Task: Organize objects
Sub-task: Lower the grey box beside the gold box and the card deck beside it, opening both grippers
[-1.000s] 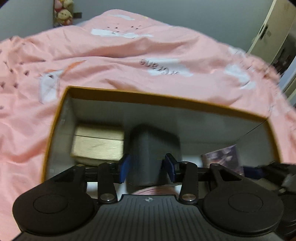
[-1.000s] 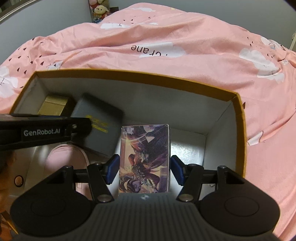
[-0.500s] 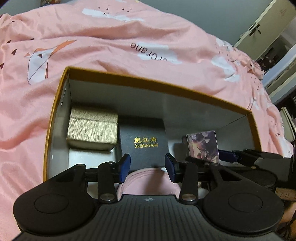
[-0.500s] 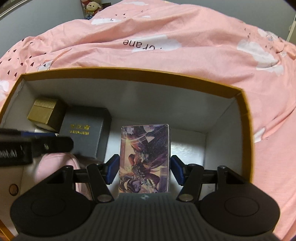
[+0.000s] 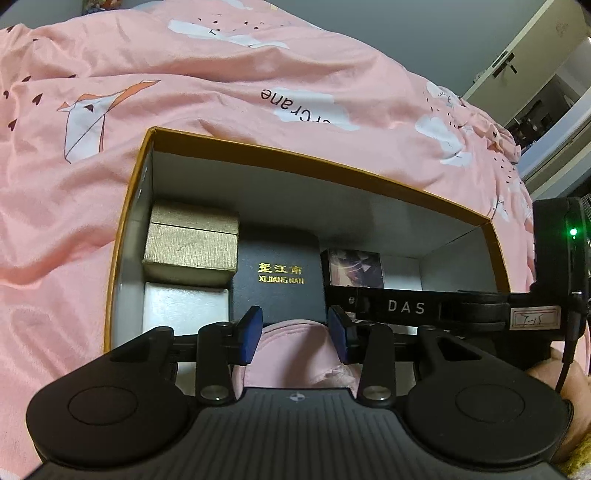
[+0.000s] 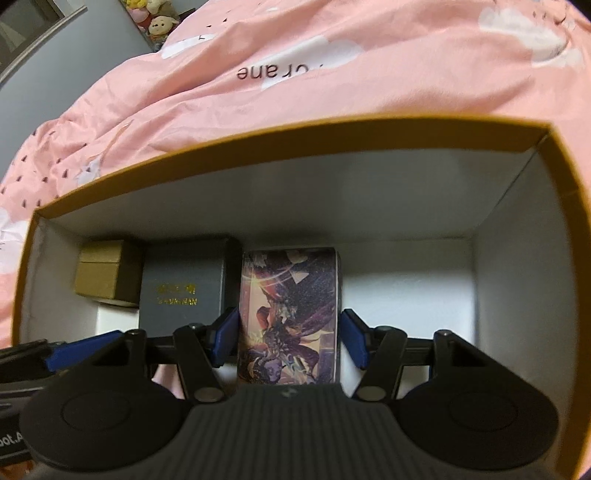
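Observation:
An open cardboard box [image 5: 317,160] [image 6: 258,144] with a gold rim and white inside lies on a pink bed cover. In it stand a gold box [image 5: 190,245] [image 6: 101,273] at the left and a dark box with gold lettering [image 5: 279,277] [image 6: 183,284] beside it. My right gripper [image 6: 290,334] is shut on a purple illustrated card box [image 6: 290,314], low inside the cardboard box next to the dark box; the card box also shows in the left wrist view [image 5: 354,267]. My left gripper [image 5: 293,334] is open and empty above a pink soft item [image 5: 291,354].
A white block [image 5: 184,308] lies in front of the gold box. The right part of the cardboard box floor [image 6: 406,291] is bare white. Pink bedding [image 5: 184,92] surrounds the box. Plush toys [image 6: 155,18] sit at the far wall.
My left gripper let go of the dark box and drew back and up. My right gripper carried the card box lower and deeper into the cardboard box, beside the dark box.

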`<act>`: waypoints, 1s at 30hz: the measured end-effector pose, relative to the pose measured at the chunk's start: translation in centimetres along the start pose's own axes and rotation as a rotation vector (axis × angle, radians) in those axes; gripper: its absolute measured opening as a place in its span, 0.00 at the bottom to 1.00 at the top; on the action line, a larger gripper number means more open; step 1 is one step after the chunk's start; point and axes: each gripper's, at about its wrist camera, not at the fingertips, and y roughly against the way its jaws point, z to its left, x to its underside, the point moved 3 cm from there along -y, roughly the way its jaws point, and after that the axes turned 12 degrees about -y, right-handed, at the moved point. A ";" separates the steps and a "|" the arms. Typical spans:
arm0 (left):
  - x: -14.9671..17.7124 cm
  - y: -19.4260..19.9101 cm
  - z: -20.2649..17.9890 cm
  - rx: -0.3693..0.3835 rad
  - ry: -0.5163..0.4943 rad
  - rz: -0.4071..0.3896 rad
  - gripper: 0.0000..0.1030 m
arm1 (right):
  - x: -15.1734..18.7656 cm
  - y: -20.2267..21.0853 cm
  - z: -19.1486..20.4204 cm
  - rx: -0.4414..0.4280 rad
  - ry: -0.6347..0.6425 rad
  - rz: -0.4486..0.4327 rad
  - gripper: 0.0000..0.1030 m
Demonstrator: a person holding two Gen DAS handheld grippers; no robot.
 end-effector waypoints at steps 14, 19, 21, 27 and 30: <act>0.2 0.6 -0.2 0.001 0.004 -0.016 0.45 | -0.1 1.0 -1.1 -0.083 -0.008 0.016 0.61; 0.6 1.0 -0.4 0.000 -0.012 -0.022 0.45 | 0.6 2.3 -1.2 -0.089 0.071 0.042 0.61; 0.8 1.1 -0.5 0.001 -0.017 -0.020 0.45 | 1.2 2.6 -1.3 -0.077 0.139 0.073 0.60; 1.2 1.1 -0.7 -0.009 -0.021 -0.022 0.45 | 3.1 2.0 -0.8 0.004 0.364 0.147 0.54; 1.4 1.1 -0.8 -0.016 -0.023 -0.022 0.45 | 3.2 1.2 -0.6 0.024 0.405 0.154 0.35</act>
